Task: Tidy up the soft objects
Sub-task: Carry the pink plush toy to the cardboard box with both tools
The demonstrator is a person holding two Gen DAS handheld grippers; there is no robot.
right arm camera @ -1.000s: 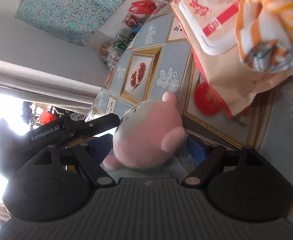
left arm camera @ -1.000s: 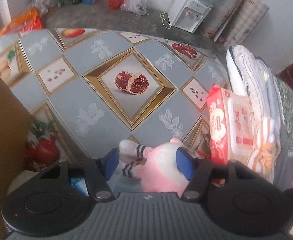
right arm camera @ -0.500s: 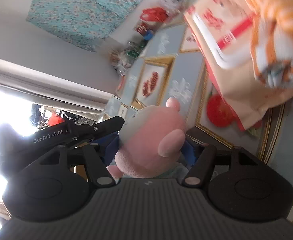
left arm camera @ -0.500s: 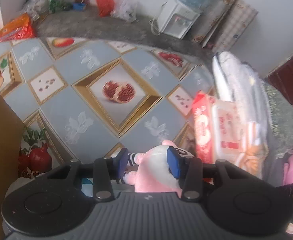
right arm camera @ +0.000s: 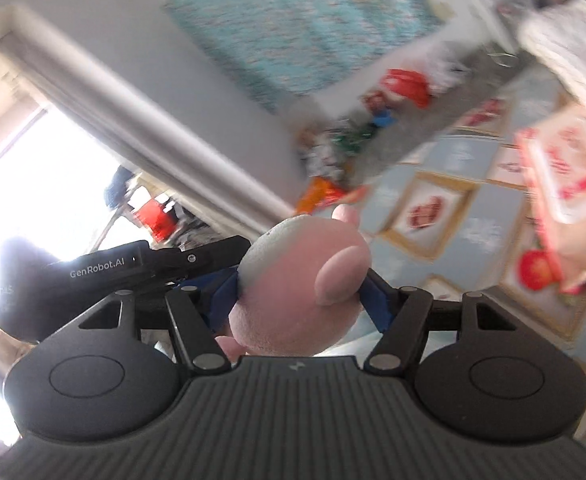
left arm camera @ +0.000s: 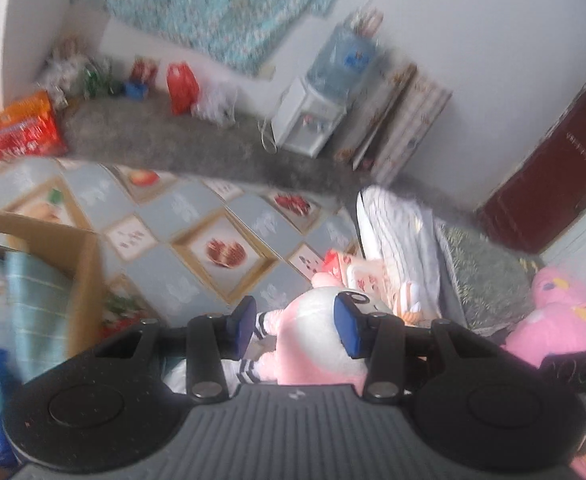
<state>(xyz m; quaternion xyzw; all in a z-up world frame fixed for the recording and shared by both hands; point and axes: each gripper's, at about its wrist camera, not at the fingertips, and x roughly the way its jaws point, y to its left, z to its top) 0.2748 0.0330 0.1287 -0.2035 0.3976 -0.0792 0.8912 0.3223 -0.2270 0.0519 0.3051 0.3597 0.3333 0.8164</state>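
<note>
A pink and white plush toy (left arm camera: 317, 332) with striped legs hangs above the fruit-patterned tablecloth (left arm camera: 181, 280), held from two sides. My left gripper (left arm camera: 293, 328) is shut on it, its blue pads (left arm camera: 347, 326) pressing the body and legs. In the right wrist view the same plush toy (right arm camera: 297, 280) fills the gap of my right gripper (right arm camera: 299, 298), which is shut on its rounded pink body. The left gripper's black body (right arm camera: 133, 264) shows just behind the toy there. Both views are blurred by motion.
An open cardboard box (left arm camera: 81, 264) holding a teal cloth (left arm camera: 33, 304) stands at the left. A red wipes pack (left arm camera: 345, 268), folded striped clothes (left arm camera: 397, 232) and a big pink plush (left arm camera: 561, 320) lie to the right. An orange packet (left arm camera: 21, 132) sits at the far left.
Both grippers closed on the pink plush toy and rose with it off the tablecloth. More of the room and the cardboard box has come into the left view.
</note>
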